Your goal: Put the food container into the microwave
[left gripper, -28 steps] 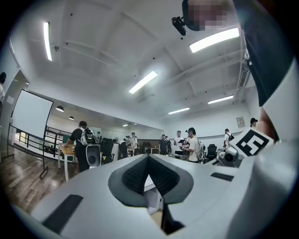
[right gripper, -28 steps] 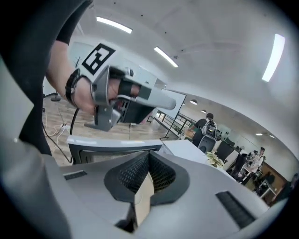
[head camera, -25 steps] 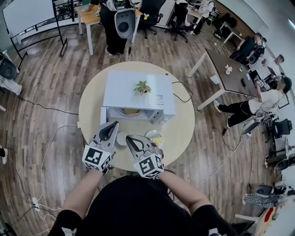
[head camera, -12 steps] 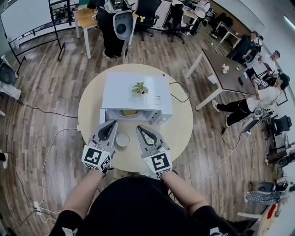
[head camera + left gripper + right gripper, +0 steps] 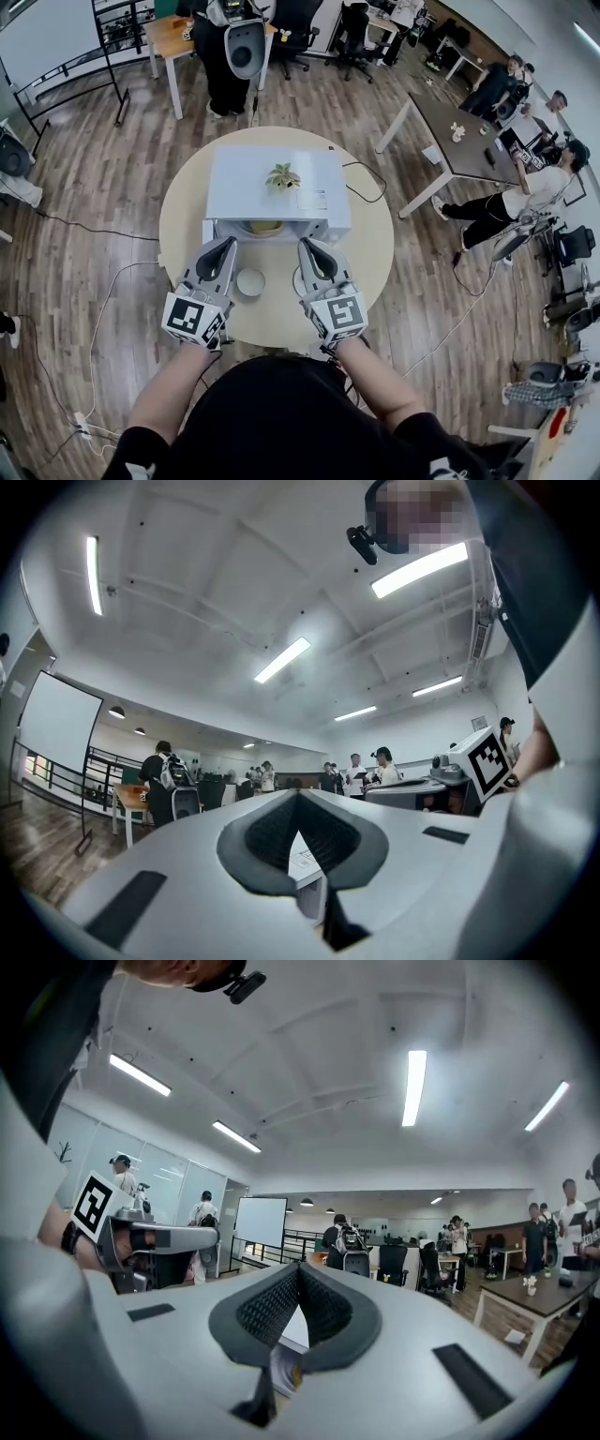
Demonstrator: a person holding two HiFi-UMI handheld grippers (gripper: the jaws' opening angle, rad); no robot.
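Before the microwave (image 5: 242,184), mouth toward person, left tongs (image 5: 227,247), right tongs (image 5: 308,248), both pressed together

Small potted plant (image 5: 282,177) perched up top. Round beige table (image 5: 370,246) on wood floor (image 5: 94,169). People gather round dark table (image 5: 459,148), far right. Wooden desk (image 5: 169,36) behind.

"What's worn?"
"A black top (image 5: 272,412) with short sleeves (image 5: 131,448)."
"And the tools?"
"The left gripper (image 5: 226,246) and right gripper (image 5: 309,247) are pale grey with dark ribbed pads (image 5: 267,832) inside the fingers. Each carries a white cube (image 5: 192,319) with black square markers."
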